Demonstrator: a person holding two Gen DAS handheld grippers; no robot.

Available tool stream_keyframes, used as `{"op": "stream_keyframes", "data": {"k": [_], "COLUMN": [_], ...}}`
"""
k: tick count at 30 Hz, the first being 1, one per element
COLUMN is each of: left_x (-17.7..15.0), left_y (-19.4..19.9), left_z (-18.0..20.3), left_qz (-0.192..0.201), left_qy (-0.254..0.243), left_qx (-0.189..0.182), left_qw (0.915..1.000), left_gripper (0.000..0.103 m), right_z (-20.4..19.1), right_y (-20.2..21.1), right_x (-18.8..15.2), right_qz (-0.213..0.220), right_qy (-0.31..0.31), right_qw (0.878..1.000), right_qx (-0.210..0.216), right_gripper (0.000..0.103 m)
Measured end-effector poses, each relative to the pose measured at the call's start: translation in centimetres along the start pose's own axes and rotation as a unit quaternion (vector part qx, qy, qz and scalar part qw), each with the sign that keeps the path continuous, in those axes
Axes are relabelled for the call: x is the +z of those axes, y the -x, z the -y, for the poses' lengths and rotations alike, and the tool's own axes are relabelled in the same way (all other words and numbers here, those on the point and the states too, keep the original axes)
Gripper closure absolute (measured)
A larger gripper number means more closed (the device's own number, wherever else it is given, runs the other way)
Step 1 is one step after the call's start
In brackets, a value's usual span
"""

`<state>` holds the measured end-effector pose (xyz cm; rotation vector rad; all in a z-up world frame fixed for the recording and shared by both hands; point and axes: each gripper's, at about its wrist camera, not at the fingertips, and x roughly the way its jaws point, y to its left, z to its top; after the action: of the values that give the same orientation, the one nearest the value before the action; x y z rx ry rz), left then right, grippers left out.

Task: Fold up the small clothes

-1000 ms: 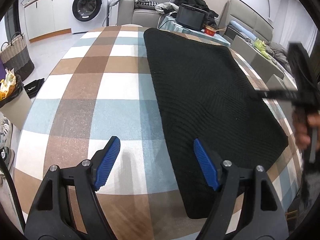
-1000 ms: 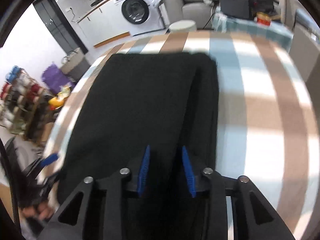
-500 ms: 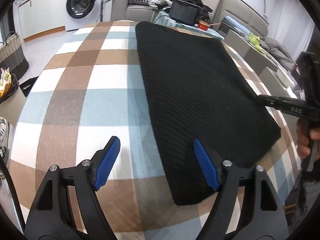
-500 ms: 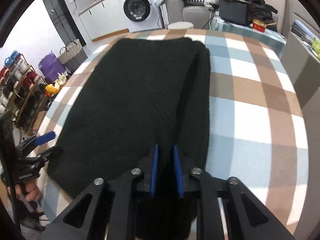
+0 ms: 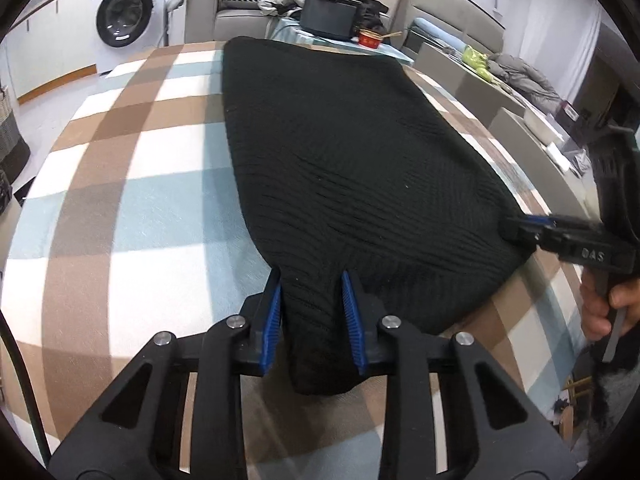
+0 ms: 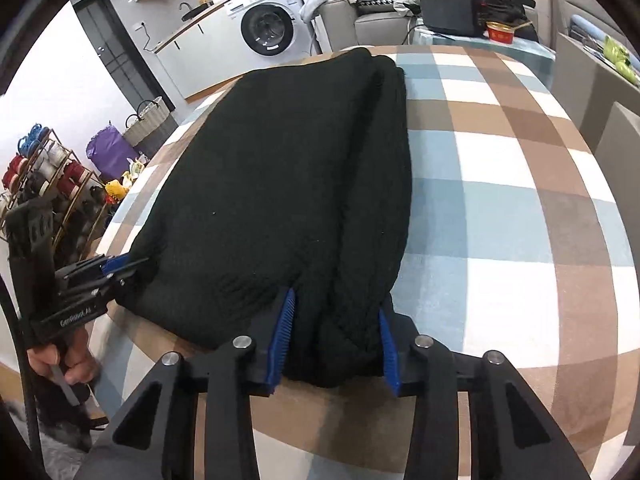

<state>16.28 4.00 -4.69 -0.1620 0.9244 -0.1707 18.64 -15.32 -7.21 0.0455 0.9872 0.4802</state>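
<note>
A black knit garment (image 5: 340, 140) lies folded lengthwise on the checked table (image 5: 140, 200). My left gripper (image 5: 313, 316) has the garment's near left corner bunched between its blue pads (image 5: 274, 320), and its jaws are closing on it. In the right wrist view the garment (image 6: 280, 160) shows a thick doubled edge along its right side. My right gripper (image 6: 334, 340) holds that thick near end between its pads (image 6: 282, 336), and its jaws are opening slightly. Each gripper shows in the other's view: the right gripper (image 5: 520, 228) at the right corner, the left gripper (image 6: 120, 264) at the left corner.
The table's near edge runs just under both grippers. A hand (image 5: 600, 312) holds the right gripper's handle. Behind the table stand a washing machine (image 5: 124, 20), a sofa with clothes (image 5: 240, 4) and a black case (image 5: 328, 12). A rack of spools (image 6: 40, 176) stands at the left.
My left gripper slid right onto the garment's near corner and its wide jaws closed on it. My right gripper drew back to the near edge, with the thick fold between its pads.
</note>
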Motion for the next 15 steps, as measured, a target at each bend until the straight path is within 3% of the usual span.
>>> {"op": "stream_keyframes", "data": {"k": [7, 13, 15], "left_x": [2.4, 3.2, 3.2], "left_y": [-0.9, -0.8, -0.4], "left_z": [-2.3, -3.1, -3.1], "left_qz": [0.020, 0.027, 0.033], "left_qy": [0.012, 0.014, 0.015], "left_qx": [0.058, 0.067, 0.073], "left_qw": [0.9981, 0.9973, 0.9967], "left_gripper": [0.077, 0.077, 0.075], "right_z": [-1.5, -1.9, -2.1], "right_y": [-2.2, -3.0, -2.6], "right_x": [1.7, 2.7, 2.5], "right_qz": [0.018, 0.028, 0.033], "right_qy": [0.001, 0.003, 0.012], "right_qw": [1.000, 1.000, 0.999], "right_qx": [0.017, 0.012, 0.002], "right_gripper": [0.067, 0.066, 0.059]}}
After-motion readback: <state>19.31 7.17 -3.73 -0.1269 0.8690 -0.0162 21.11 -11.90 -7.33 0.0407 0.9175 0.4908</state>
